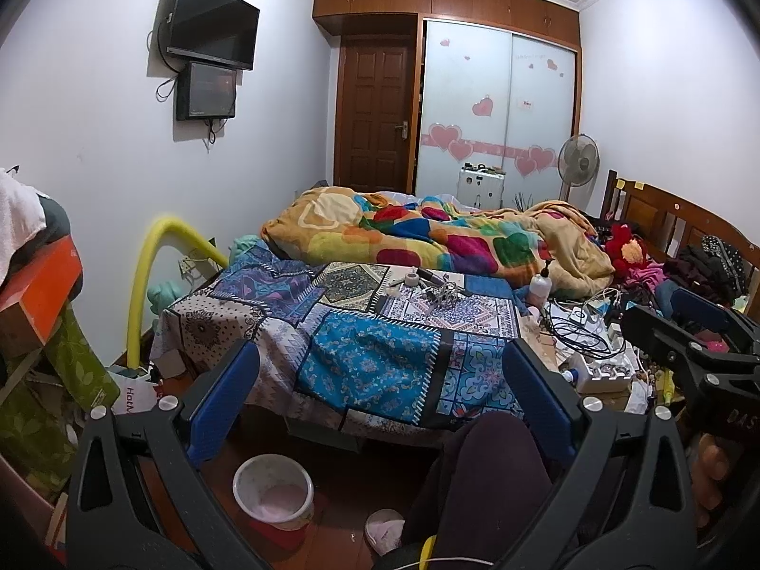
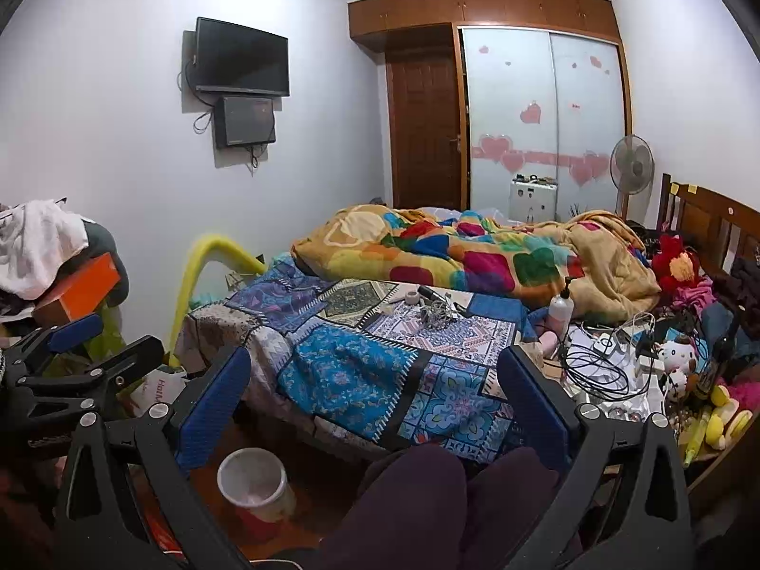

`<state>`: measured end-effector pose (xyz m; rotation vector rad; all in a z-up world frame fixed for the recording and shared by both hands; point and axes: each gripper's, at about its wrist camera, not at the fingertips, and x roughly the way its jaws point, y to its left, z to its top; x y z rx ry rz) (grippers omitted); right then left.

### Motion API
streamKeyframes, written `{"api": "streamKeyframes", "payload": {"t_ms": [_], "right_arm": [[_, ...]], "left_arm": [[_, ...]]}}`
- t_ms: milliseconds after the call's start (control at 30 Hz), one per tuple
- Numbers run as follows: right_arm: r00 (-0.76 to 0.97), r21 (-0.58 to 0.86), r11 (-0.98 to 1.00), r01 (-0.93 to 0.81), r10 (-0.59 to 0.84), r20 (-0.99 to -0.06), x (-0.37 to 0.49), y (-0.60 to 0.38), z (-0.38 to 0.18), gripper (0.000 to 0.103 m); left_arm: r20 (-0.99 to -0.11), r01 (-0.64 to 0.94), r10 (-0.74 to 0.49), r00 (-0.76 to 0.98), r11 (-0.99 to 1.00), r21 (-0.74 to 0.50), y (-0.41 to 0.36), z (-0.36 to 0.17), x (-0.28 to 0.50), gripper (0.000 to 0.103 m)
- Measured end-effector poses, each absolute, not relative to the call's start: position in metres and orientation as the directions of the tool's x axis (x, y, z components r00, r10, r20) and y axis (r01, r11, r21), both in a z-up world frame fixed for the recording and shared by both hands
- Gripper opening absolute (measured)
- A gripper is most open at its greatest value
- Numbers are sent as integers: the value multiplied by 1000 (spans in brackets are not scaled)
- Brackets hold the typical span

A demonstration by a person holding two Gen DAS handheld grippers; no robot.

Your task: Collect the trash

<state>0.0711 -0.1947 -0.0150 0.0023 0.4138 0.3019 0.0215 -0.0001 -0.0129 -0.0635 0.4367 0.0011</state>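
A small white bin [image 1: 273, 491] with a pale liner stands on the floor below the bed's near edge; it also shows in the right wrist view [image 2: 256, 484]. Small loose items, a tape roll [image 1: 411, 279] and a crumpled tangle [image 1: 442, 295], lie on the patchwork cover [image 1: 370, 361]; the tangle also shows in the right wrist view [image 2: 437, 316]. My left gripper [image 1: 380, 403] is open and empty, held above the bin and bed edge. My right gripper [image 2: 375, 403] is open and empty beside it, and shows at the right of the left wrist view [image 1: 688, 332].
A colourful duvet [image 1: 427, 232] is heaped on the bed. Cables, chargers and a lotion bottle [image 2: 560, 308] clutter the right side, with plush toys [image 2: 679, 356]. Boxes and clothes are stacked at left [image 1: 38, 285]. A yellow foam tube [image 1: 142, 275] leans by the wall. The person's knees [image 2: 427, 498] are below.
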Motion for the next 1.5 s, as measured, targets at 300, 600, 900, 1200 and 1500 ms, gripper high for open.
{"api": "streamKeyframes", "payload": {"t_ms": [300,600,900,1200,1500], "right_arm": [[878,63,971,-232,237,-416,108,-204,-15,103],[857,85,981,-172,191,-479,174,-227,-20,103],[824,36,993,-115,115,-555,262,-254,-42,103],[759,63,988,-141,148,-634,347,-268,-78,103],[694,109,979,-172,199,-692,432,-263,-123,103]], "left_arm": [[-426,1,-31,904,998,-69,-3,-3,72,103],[-462,8,-39,886,998,-70,-21,-7,156,103],[-544,22,-86,835,992,-123,-44,-35,266,103],[-629,-9,-68,775,993,-119,-61,-86,371,103],[-704,-48,-31,710,995,-92,-53,-153,449,103]]}}
